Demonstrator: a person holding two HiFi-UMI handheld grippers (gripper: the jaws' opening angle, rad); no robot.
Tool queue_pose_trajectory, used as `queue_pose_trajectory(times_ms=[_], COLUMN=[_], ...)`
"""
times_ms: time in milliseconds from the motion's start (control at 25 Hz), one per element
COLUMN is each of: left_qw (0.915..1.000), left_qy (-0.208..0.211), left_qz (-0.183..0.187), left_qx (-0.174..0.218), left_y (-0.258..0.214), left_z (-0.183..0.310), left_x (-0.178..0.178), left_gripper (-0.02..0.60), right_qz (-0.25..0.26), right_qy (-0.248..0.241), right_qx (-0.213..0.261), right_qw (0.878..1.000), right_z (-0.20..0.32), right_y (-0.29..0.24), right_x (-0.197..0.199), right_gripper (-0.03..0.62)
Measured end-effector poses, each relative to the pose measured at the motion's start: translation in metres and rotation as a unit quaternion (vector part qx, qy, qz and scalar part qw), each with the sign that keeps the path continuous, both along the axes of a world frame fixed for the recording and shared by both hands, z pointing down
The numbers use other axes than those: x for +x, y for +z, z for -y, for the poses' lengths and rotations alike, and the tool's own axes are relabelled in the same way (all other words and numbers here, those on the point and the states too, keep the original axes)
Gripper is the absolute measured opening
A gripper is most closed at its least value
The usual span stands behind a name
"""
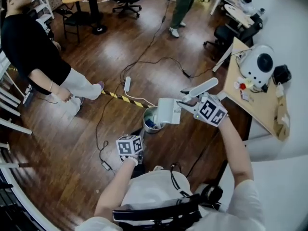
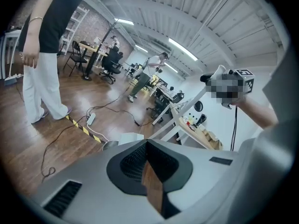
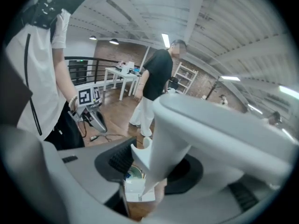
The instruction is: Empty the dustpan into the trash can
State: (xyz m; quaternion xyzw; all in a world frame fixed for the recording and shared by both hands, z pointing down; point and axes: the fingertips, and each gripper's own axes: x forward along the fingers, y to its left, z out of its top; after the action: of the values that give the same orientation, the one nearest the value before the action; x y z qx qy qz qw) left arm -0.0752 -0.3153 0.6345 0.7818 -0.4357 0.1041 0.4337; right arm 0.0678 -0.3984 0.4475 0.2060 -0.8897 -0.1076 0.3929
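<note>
Your right hand-held gripper point(image 1: 188, 105): clamped on dustpan point(image 1: 168, 110), tipped over trash can point(image 1: 147, 124); emptying apparently underway. Your left hand-held gripper point(image 1: 135, 154): closed, empty.

light: bright, even — ceiling strips point(image 2: 180, 49)
glare: sheen on wood floor point(image 1: 120, 47)
edges: fisheye bend, dark corners
blur: close foreground soft — background sharp

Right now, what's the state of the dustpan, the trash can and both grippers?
Dustpan: off the floor, held over the trash can, handle slanting up.
Trash can: upright on the floor, no lid, some litter inside.
Right gripper: shut on the dustpan's handle.
Left gripper: jaws together, holding nothing, off to the side of the trash can.
</note>
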Motion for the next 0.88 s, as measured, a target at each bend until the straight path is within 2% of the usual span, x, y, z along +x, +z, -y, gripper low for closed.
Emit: queue_pose_trajectory(times_ms=[120,240,360,560,880], left_qw=[0.9998,0.9992,0.9979,0.9945,0.9821], left_qy=[0.019,0.039,0.065,0.104,0.188], left_qz=[-0.001,0.003,0.005,0.004,0.011], left_qx=[0.002,-0.001,-0.003,0.001,-0.009], left_y=[-0.002,-0.001,0.003,0.002,0.002], left_z=[0.006,0.011,0.012,0.026,0.017], left_x=[0.013,0.027,0.044,0.077,0.141], left_gripper=[-0.011,-0.011,-0.011,-0.011,-0.011], right_qz=[0.034,0.067,0.088,0.097,0.076], right_qy=[0.087,0.196,0.291,0.409,0.555], right_qx=[-0.004,-0.006,0.000,0.004,-0.033], right_qw=[0.996,0.978,0.953,0.907,0.828], right_z=[0.015,0.023,0.012,-0.020,-0.099], right_y=[-0.009,-0.019,-0.032,-0.050,0.010], right_x=[0.039,0.090,0.140,0.206,0.307], right_gripper=[0.187,0.187,0.187,0.186,0.184])
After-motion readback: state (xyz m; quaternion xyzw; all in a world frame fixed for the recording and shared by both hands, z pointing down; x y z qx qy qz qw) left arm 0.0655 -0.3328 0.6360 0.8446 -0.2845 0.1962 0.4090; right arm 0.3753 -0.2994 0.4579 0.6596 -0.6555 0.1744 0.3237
